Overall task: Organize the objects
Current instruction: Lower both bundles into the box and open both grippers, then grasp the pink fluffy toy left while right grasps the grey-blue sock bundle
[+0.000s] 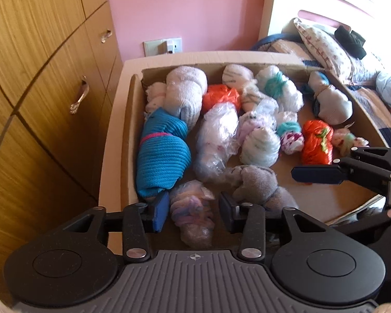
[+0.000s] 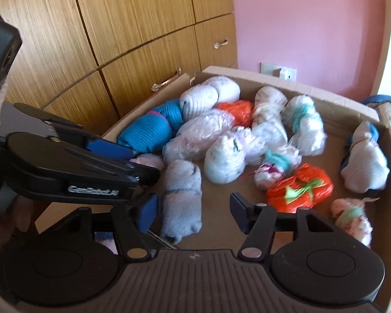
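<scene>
A shallow cardboard box (image 1: 127,130) (image 2: 299,88) holds several rolled socks and plastic-wrapped bundles. My left gripper (image 1: 193,208) is open at the box's near edge, with a pastel plastic-wrapped bundle (image 1: 191,216) lying between its pads, not squeezed. A grey sock roll (image 1: 255,182) (image 2: 182,198) lies just right of it. My right gripper (image 2: 193,211) is open over that grey roll, which rests against its left pad (image 2: 147,212) with a wide gap on the other side. A blue sock roll (image 1: 161,154) (image 2: 148,130) lies along the left wall. An orange bundle (image 1: 316,143) (image 2: 299,190) lies at the right.
A wooden wardrobe (image 1: 39,78) with metal handles stands left of the box. Behind is a pink wall with a socket plate (image 1: 163,45). A bed with pillows (image 1: 325,44) and a black item (image 1: 350,40) lies to the right. Bare cardboard floor (image 1: 312,195) shows at the box's near right.
</scene>
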`<state>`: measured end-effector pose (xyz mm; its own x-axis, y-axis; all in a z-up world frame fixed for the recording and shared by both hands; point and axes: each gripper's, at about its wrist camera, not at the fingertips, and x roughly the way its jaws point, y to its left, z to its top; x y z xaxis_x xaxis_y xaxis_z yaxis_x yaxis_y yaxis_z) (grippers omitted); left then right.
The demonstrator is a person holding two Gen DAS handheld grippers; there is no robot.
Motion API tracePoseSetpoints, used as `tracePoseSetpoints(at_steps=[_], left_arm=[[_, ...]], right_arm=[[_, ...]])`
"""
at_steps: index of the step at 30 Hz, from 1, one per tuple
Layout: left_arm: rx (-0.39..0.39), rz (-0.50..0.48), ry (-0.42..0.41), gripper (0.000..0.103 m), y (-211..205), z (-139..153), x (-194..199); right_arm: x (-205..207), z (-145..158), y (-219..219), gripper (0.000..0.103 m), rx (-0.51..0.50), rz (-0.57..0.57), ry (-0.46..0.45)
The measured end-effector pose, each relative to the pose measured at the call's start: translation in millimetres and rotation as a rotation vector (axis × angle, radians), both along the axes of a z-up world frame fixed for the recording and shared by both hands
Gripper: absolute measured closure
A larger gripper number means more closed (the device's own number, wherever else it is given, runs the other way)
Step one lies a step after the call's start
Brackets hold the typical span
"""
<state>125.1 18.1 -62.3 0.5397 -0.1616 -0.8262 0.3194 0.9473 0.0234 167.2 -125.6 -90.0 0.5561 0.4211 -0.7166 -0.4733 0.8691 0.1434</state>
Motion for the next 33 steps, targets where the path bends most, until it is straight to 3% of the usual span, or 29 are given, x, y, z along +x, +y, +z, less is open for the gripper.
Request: tracePoseSetpoints(at_steps=[2, 4, 11, 16, 19, 22, 28, 33], left_arm=[[0.005, -0.002, -0.025, 0.046, -1.2, 6.9, -7.0], [0.016, 0.012, -0.067, 0.032, -1.3, 15.8, -14.1], [-0.042, 0.099, -0.111, 0.031, 14.4, 38.1, -38.6], [-0.124, 0.162, -0.111, 0.026, 26.4, 44.9, -74.2], [-0.143, 0.158, -0.104, 0.024, 19.7, 38.1, -96.3], [-0.15, 0.111, -0.074, 0.023, 3.5, 25.4, -107.8], [-0.138, 0.065, -0.038, 0.025, -21.7, 3.5, -104.5], [-0.135, 0.09, -0.005, 0.026, -11.5, -10.1, -96.1]], right_arm=[[-3.1, 3.7, -0.8, 0.046, -0.002, 0.0, -0.014], [-3.6, 8.1, -1.9, 0.046, 0.005, -0.006, -0.026], [-33.8, 34.5, -27.8, 0.045, 0.066, -0.049, -0.092], [-70.0, 51.7, -56.8, 0.038, 0.124, -0.108, -0.157], [-91.3, 43.2, -70.9, 0.036, 0.107, -0.14, -0.177], [-100.3, 20.5, -81.1, 0.036, 0.088, -0.177, -0.123], [-94.0, -0.9, -87.7, 0.036, 0.085, -0.224, -0.069], [-94.6, -8.3, -91.6, 0.036, 0.074, -0.222, -0.04]])
